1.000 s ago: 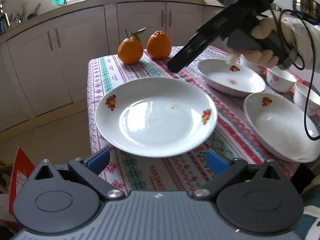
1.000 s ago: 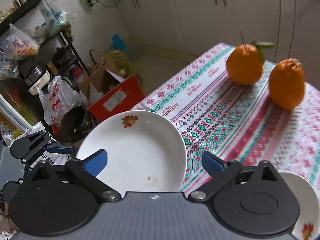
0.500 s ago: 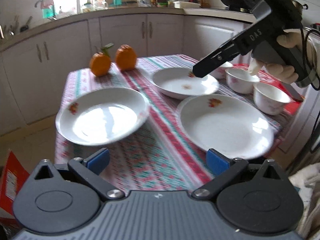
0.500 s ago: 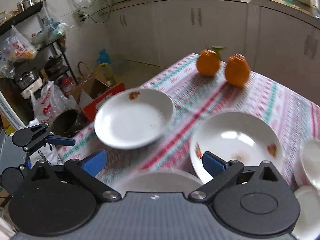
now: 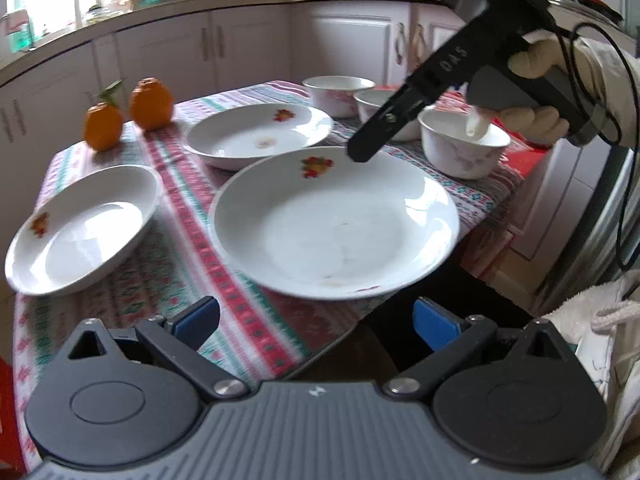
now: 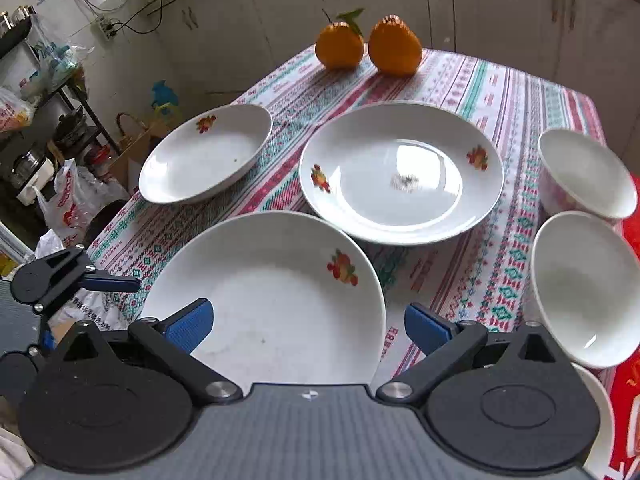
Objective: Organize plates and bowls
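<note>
Three white plates with fruit motifs lie on the patterned tablecloth. The near plate [image 5: 334, 222] [image 6: 276, 304] sits at the table's front edge, a second plate [image 5: 260, 134] [image 6: 400, 172] behind it, a third plate [image 5: 84, 224] [image 6: 206, 154] to the left. Three white bowls [image 5: 464, 144] [image 6: 586, 172] stand at the right. My left gripper [image 5: 316, 322] is open and empty, just short of the near plate's rim. My right gripper [image 6: 308, 324] is open and empty above the near plate; one of its fingers [image 5: 384, 124] shows in the left wrist view.
Two oranges [image 5: 128, 114] [image 6: 368, 46] sit at the table's far end. White kitchen cabinets [image 5: 248, 44] stand behind the table. Bags, a box and a shelf [image 6: 44, 132] crowd the floor left of the table. A red cloth [image 6: 630, 368] lies at the table's right edge.
Both grippers have pulled back and swung right, from the left plate to the near plate. The bowls have come into view. Both stay open.
</note>
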